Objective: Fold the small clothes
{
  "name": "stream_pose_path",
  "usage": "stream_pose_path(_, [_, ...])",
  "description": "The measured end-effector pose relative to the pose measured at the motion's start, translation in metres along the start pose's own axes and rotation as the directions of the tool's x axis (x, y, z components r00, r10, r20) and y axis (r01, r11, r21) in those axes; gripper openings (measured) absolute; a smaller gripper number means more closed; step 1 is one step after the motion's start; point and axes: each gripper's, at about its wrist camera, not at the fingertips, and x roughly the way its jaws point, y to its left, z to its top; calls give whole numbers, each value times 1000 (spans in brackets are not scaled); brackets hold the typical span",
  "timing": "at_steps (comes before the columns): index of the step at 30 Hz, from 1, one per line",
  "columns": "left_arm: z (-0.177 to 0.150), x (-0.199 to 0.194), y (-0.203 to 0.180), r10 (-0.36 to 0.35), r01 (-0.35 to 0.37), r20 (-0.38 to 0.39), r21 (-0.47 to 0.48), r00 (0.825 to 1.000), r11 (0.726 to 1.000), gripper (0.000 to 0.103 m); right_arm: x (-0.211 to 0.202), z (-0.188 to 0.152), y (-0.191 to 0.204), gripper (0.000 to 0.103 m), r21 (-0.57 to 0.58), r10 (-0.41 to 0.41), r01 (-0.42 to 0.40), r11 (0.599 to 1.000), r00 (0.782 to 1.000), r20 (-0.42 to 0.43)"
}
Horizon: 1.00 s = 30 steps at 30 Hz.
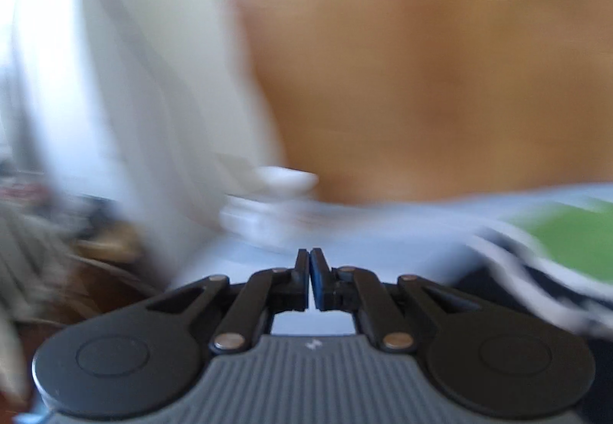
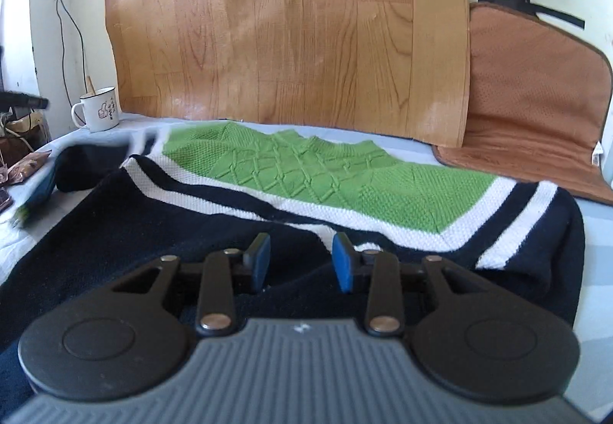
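A small knitted sweater [image 2: 306, 175], green on top with white and navy stripes and a navy body, lies flat on the pale blue table cover [image 2: 597, 244]. My right gripper [image 2: 301, 255] is open and empty, low over the sweater's navy part near the front. In the left wrist view, which is blurred by motion, my left gripper [image 1: 309, 263] is shut with nothing seen between its pads, over the pale cover; the sweater's edge [image 1: 567, 251] shows at the right. One sleeve [image 2: 92, 163] lies out to the left.
A wood-grain board [image 2: 287, 29] leans against the wall behind the sweater. A brown cushion [image 2: 536, 106] stands at the back right. A white mug [image 2: 97, 110] stands at the back left, with snack packets [image 2: 27, 167] at the left edge.
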Motion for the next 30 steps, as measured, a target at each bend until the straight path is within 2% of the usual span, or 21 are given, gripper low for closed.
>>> stream_pose_path(1, [7,15,9,32,-34,-52,-37,998,999,2,0,1,-5,39,15,1,-1,1000,1000,-5])
stream_pose_path(3, [16,26,24,-94,74,-119,-166,988,983,3,-3,4,-17,39,44,-8,8,999,1000,-1])
stream_pose_path(4, [19,24,24,-162,137,-106,-207,981,969,4,-6,7,-21,39,51,-27,26,998,1000,8])
stream_pose_path(6, [27,16,1,-232,220,-66,-154,970,963,9,-6,21,-36,39,61,-67,66,996,998,17])
stream_pose_path(7, [31,14,-17,-261,254,-59,-99,964,962,27,-2,30,-47,39,71,-72,70,995,997,15])
stream_pose_path(8, [34,12,-36,-294,292,-54,-50,954,955,39,4,40,-59,39,88,-66,65,994,998,7])
stream_pose_path(9, [38,10,-54,-333,333,-49,-11,942,943,59,11,50,-71,41,113,-62,62,992,998,-3])
stream_pose_path(11, [43,9,-94,-420,422,-42,75,906,903,67,30,69,-92,45,172,-48,53,984,998,-32])
stream_pose_path(13, [47,12,-134,-483,485,-48,156,874,861,89,56,85,-109,47,221,0,13,975,998,-59])
stream_pose_path(14, [49,16,-151,-516,518,-57,178,855,837,91,72,91,-115,50,236,16,1,972,997,-72])
stream_pose_path(17, [50,29,-200,-601,612,-123,197,790,765,91,120,102,-116,58,199,40,-14,980,991,-124])
stream_pose_path(18, [48,32,-213,-613,627,-135,210,778,750,91,135,104,-111,63,177,48,-21,984,988,-146])
stream_pose_path(20, [42,46,-235,-610,630,-161,257,776,733,90,165,105,-106,65,133,58,-33,991,981,-188])
stream_pose_path(21, [37,51,-245,-602,627,-180,277,778,728,79,177,104,-103,65,120,60,-35,992,976,-210])
stream_pose_path(22, [31,57,-253,-600,633,-206,290,773,717,50,189,103,-101,65,111,67,-42,993,970,-233])
stream_pose_path(23, [27,60,-259,-603,648,-238,292,761,703,36,199,102,-100,64,107,74,-47,993,964,-256])
stream_pose_path(24, [22,62,-260,-616,666,-252,283,746,690,24,207,100,-97,54,99,80,-54,994,957,-279])
stream_pose_path(25, [24,62,-260,-621,662,-232,285,749,693,17,209,99,-92,46,71,76,-59,996,959,-272])
stream_pose_path(26, [22,59,-260,-624,661,-221,297,750,689,15,206,100,-86,18,39,81,-73,997,964,-255])
stream_pose_path(28, [23,53,-253,-612,633,-177,320,771,705,13,200,109,-74,18,11,67,-67,998,972,-224])
stream_pose_path(30, [31,48,-238,-590,594,-113,297,800,748,13,191,123,-65,17,-10,55,-57,998,988,-144])
